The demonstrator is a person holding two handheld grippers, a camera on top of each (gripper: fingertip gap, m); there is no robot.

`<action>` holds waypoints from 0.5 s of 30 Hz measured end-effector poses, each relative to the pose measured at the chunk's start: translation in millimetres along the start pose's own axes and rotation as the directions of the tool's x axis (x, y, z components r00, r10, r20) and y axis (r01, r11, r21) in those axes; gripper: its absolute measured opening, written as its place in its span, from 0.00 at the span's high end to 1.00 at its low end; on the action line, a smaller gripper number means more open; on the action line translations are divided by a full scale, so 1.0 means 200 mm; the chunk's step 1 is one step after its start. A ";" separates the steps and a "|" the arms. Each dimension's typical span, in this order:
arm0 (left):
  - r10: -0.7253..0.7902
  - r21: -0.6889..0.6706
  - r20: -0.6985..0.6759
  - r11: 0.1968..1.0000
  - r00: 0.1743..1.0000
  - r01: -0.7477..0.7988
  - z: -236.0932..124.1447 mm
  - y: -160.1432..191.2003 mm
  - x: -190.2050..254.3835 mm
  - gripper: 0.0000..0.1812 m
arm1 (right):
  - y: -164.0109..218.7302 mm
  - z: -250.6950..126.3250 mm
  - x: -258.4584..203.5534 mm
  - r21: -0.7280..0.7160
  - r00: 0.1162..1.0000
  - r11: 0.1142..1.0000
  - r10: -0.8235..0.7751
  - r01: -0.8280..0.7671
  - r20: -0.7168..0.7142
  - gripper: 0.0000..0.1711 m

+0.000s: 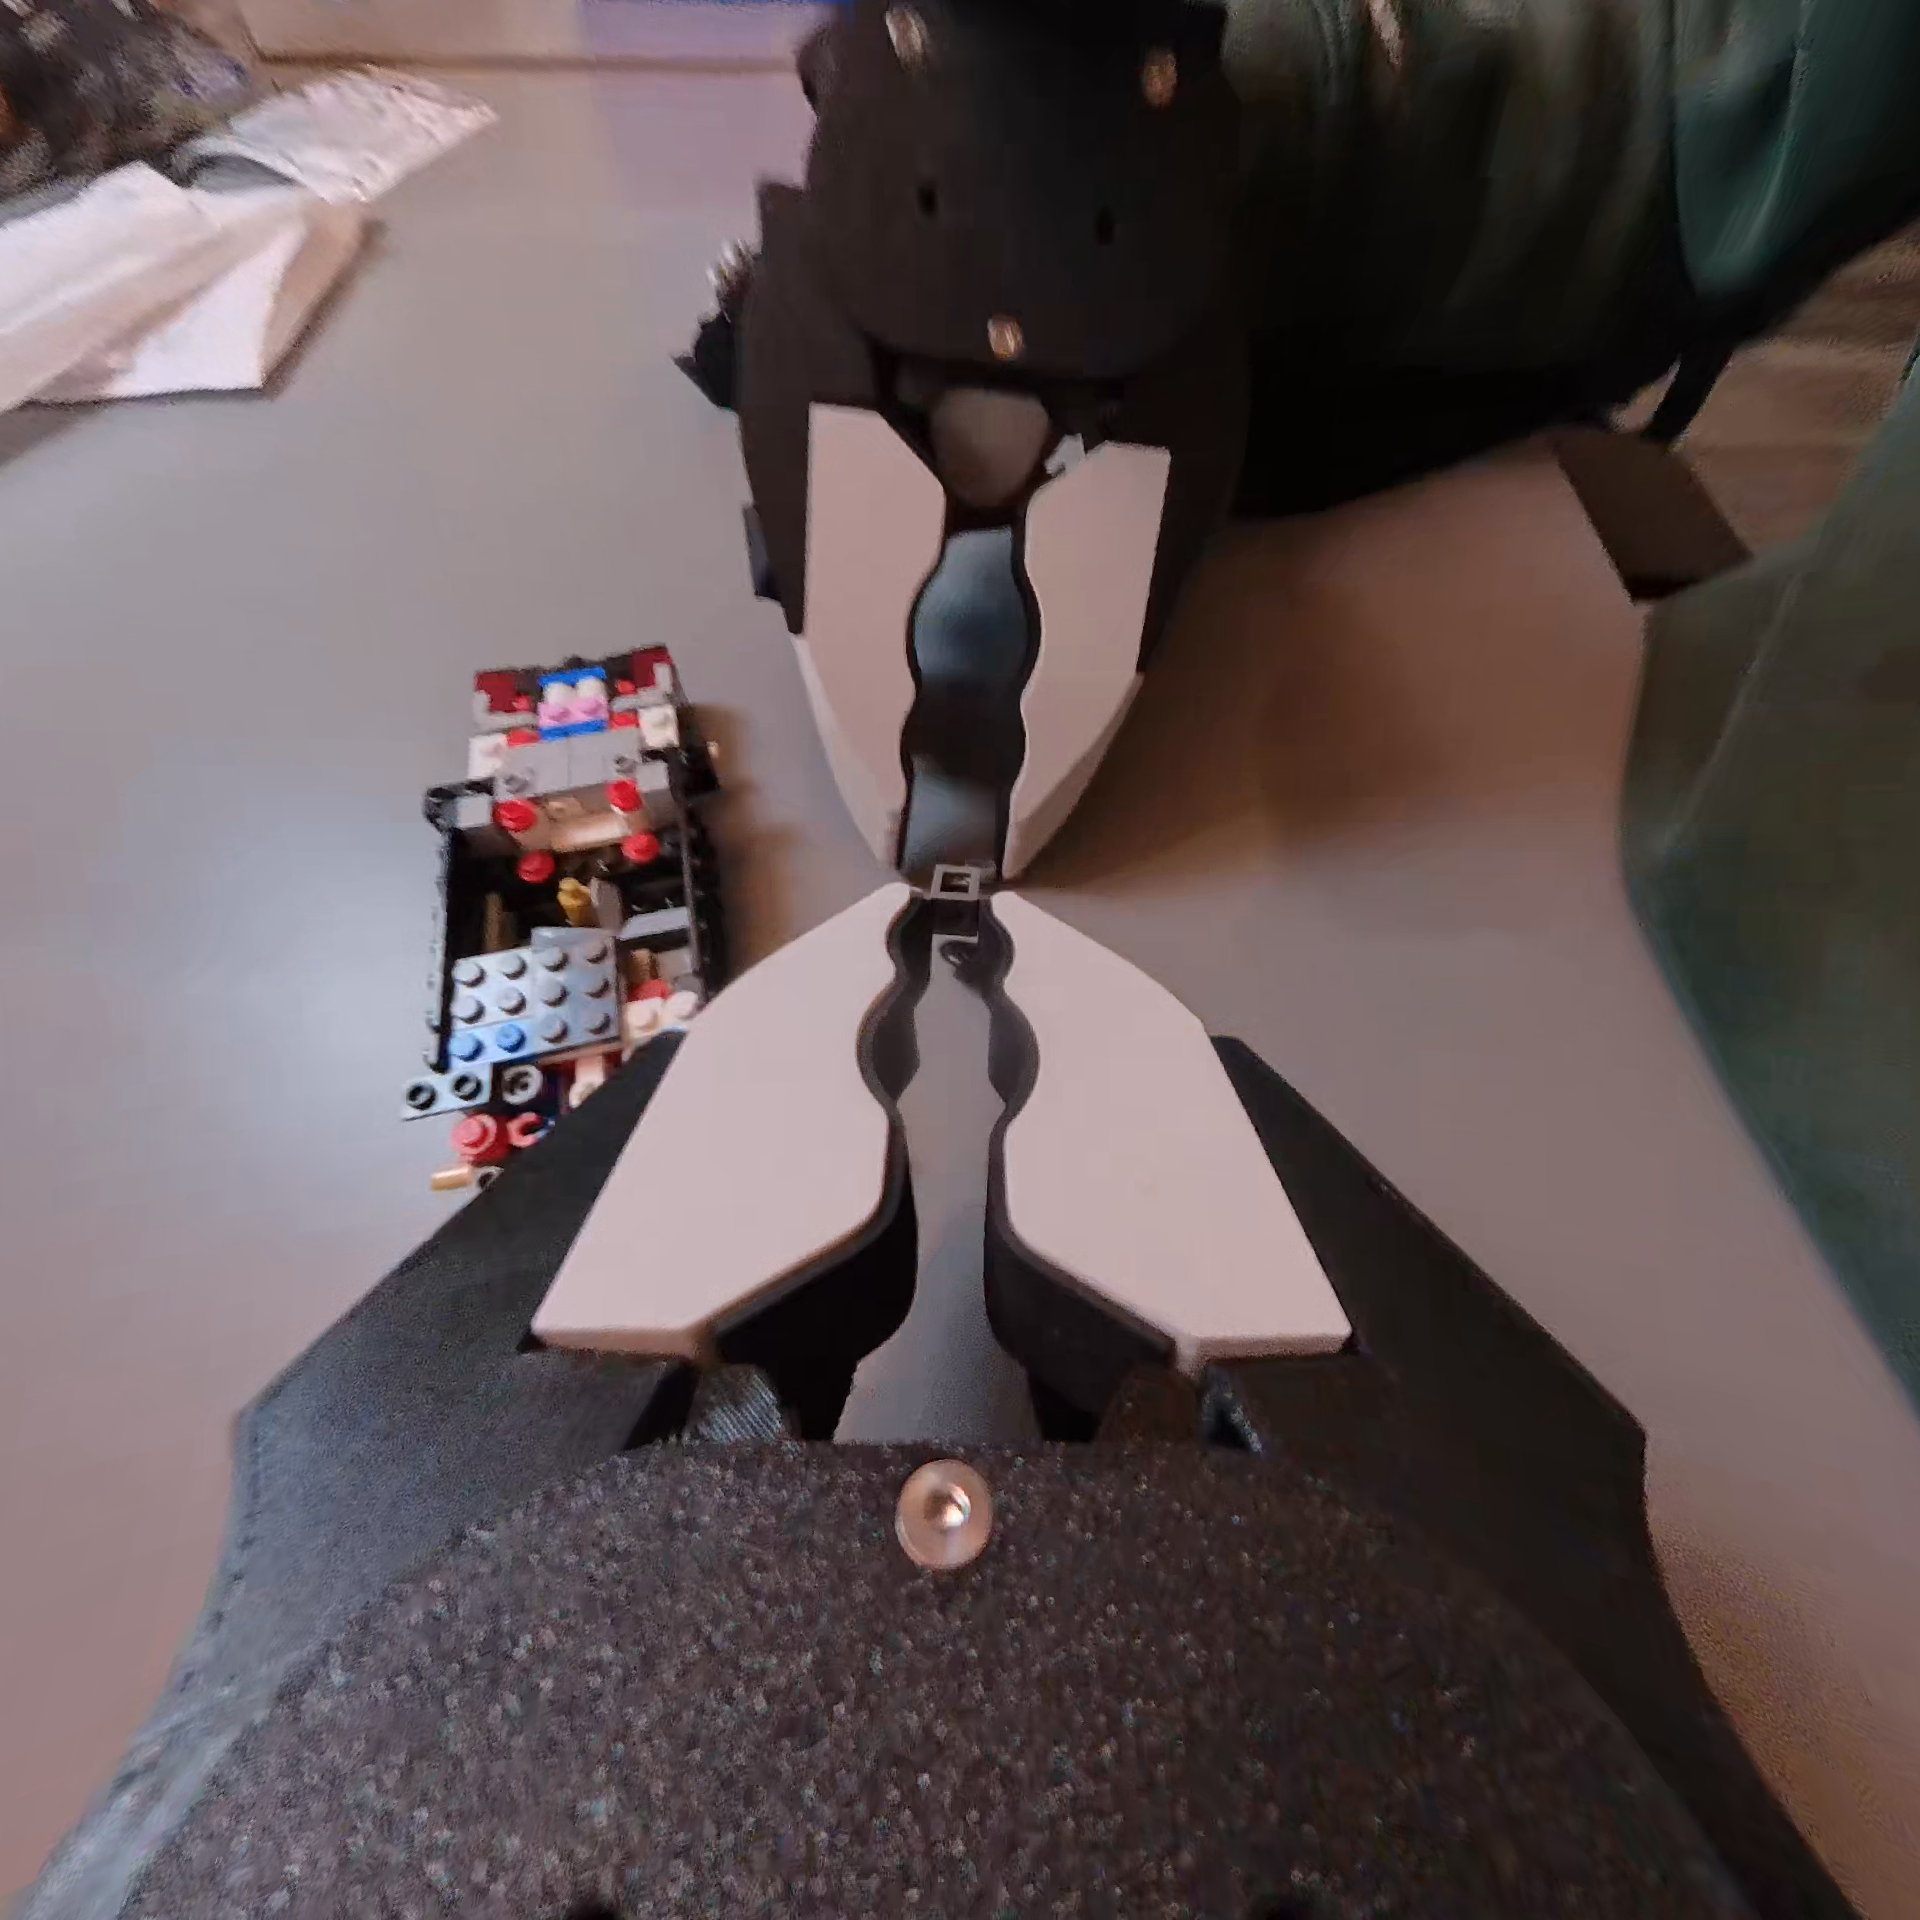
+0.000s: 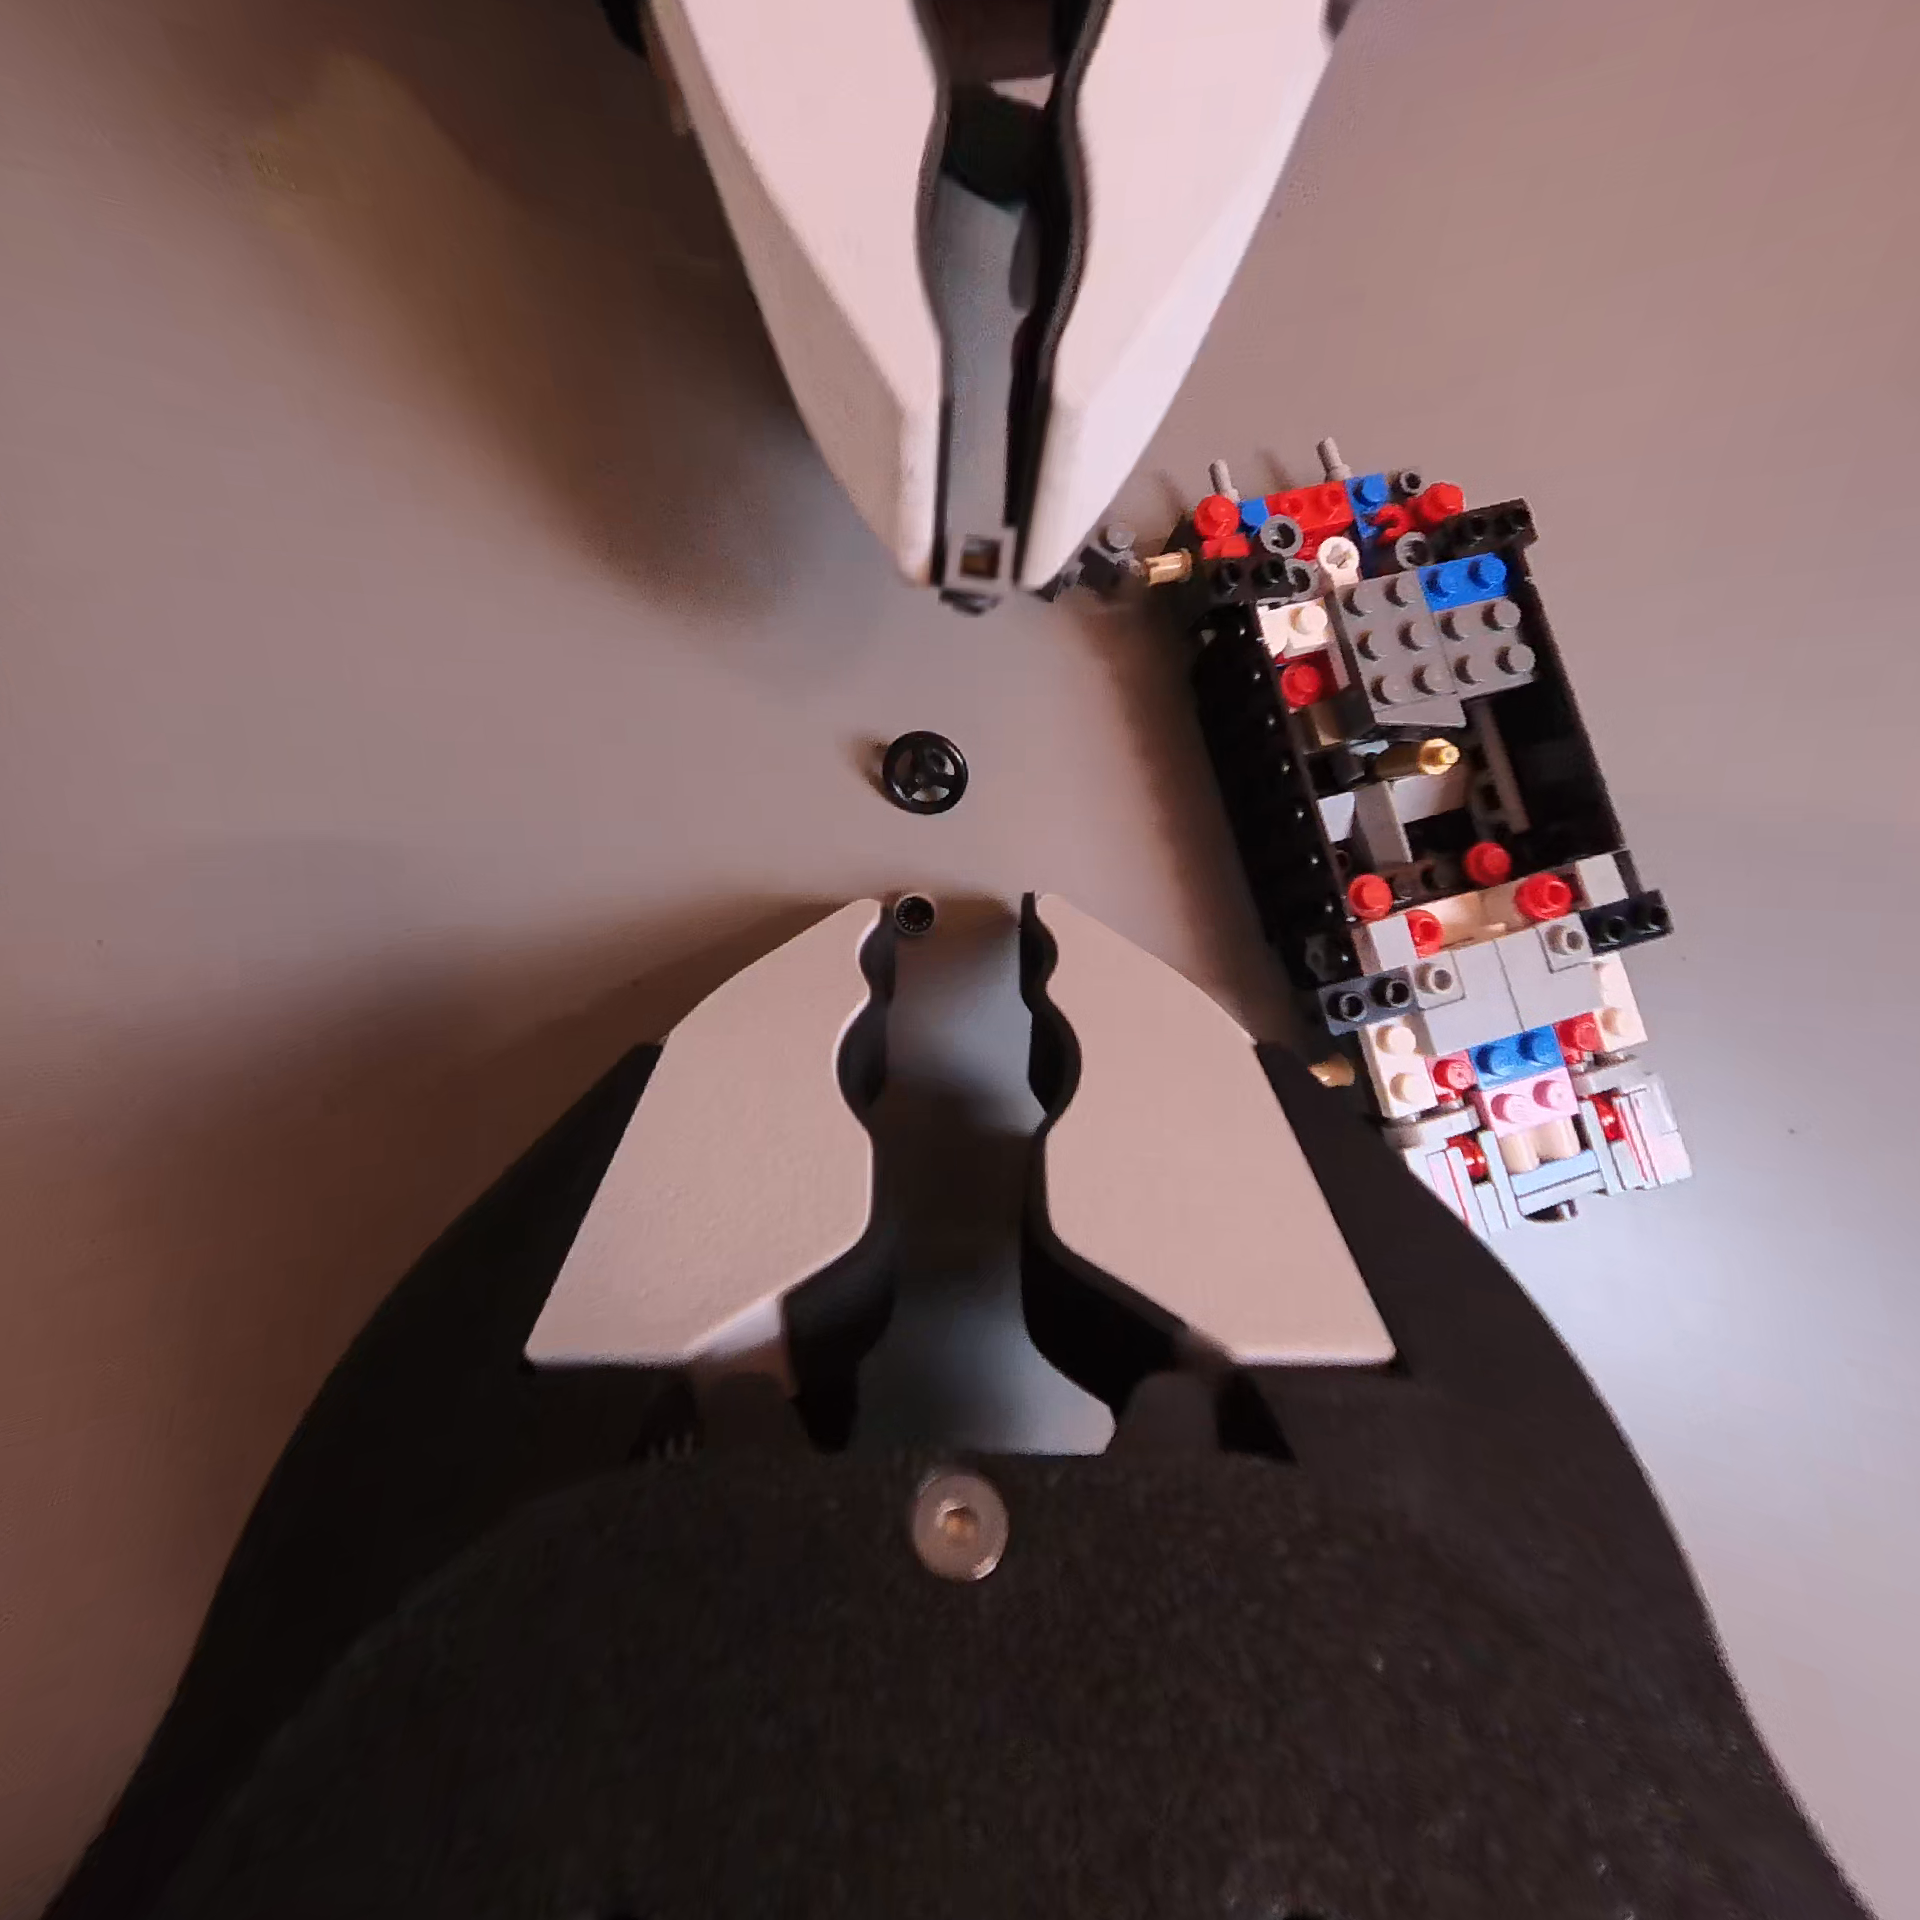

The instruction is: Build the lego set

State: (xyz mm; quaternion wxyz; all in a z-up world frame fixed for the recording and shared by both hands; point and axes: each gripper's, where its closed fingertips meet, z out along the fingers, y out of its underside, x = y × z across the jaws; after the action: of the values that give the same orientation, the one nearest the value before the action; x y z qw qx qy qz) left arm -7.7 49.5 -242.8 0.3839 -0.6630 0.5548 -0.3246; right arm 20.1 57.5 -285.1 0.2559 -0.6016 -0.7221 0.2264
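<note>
My left gripper (image 1: 951, 912) is shut on a small grey Lego piece (image 1: 956, 883) at its tips, held just above the grey table. The same grip shows in the right wrist view (image 2: 977, 566). My right gripper (image 2: 956, 909) faces it tip to tip, open and empty. A tiny black round piece (image 2: 912, 915) lies at its left fingertip. A black steering wheel piece (image 2: 920, 777) lies on the table between the two grippers. The part-built Lego car (image 2: 1455, 831), black frame with grey, red and blue bricks, sits beside them; it is left of my fingers in the left wrist view (image 1: 571, 894).
White paper bags and sheets (image 1: 156, 281) lie at the far left of the table. A person's dark green sleeve (image 1: 1558, 208) is behind the right gripper, and green cloth (image 1: 1787, 831) hangs at the right edge.
</note>
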 end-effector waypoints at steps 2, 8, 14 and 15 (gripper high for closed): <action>0.029 -0.073 -0.021 0.997 0.999 -0.030 0.02 0.05 0.03 0.95 | -0.01 0.00 0.00 0.010 1.000 1.000 0.001 -0.001 0.005 0.86; 0.117 -0.239 -0.049 0.963 0.992 -0.125 0.05 0.18 0.08 0.89 | 0.00 0.00 -0.01 0.009 1.000 1.000 -0.003 0.003 0.010 0.85; 0.112 -0.260 -0.084 0.957 0.990 -0.130 0.04 0.21 0.11 0.83 | -0.01 0.00 -0.03 0.009 0.999 1.000 -0.011 0.011 0.035 0.81; 0.113 -0.270 -0.094 0.953 0.989 -0.135 0.04 0.22 0.11 0.82 | -0.01 0.00 -0.05 0.005 0.999 1.000 -0.012 0.012 0.044 0.79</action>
State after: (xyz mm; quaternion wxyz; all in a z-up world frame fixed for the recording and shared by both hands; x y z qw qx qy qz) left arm -17.9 24.3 -284.5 0.2856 -0.6607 0.6496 -0.2447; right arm 20.7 48.3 -285.2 0.2426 -0.5917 -0.7305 0.2395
